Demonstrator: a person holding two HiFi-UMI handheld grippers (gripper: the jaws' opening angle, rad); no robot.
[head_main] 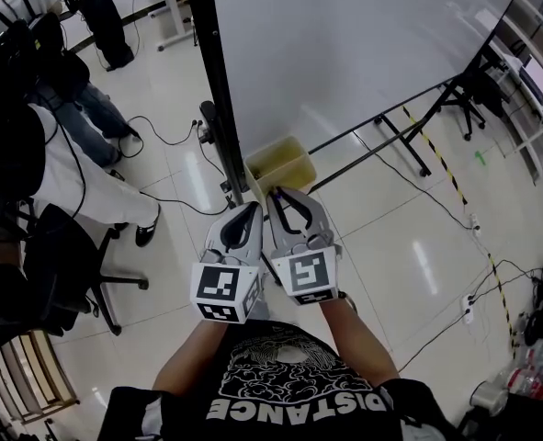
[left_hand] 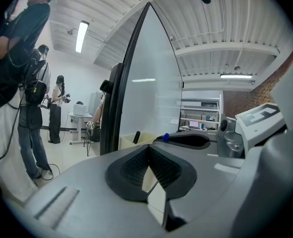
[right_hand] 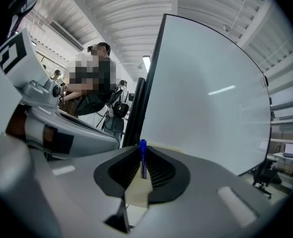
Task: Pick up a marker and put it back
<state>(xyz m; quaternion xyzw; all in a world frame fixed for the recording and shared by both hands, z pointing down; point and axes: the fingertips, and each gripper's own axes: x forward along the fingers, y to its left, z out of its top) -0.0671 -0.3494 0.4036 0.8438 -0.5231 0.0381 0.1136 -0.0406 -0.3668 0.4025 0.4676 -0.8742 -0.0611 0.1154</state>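
Blue is what matters here: the blue marker stands upright between the pads of your right gripper, its cap poking up above the jaw tips. The jaws have drawn in onto its barrel and are clamped on it, so the pick-up looks made, or very nearly. Your left gripper is just beside the right one, with its jaws together and nothing between them; it has no part in this step.

From the head view you are holding both grippers out in front of your chest, close to the lower corner of the whiteboard. The yellowish tray sits just ahead of the jaw tips at the foot of the board. In the left gripper view a dark pen leans in that tray, so it seems to be where markers are kept.

I judge you are at the turn of the task: marker in hand, the return not yet done. Next you need to carry the marker over the tray's opening, keeping it clear of the rim and the dark pen. Lower it until it is inside, and only then part the jaws. With the grip so low on the barrel, the marker may tip as you let go, so release it gently and draw back straight
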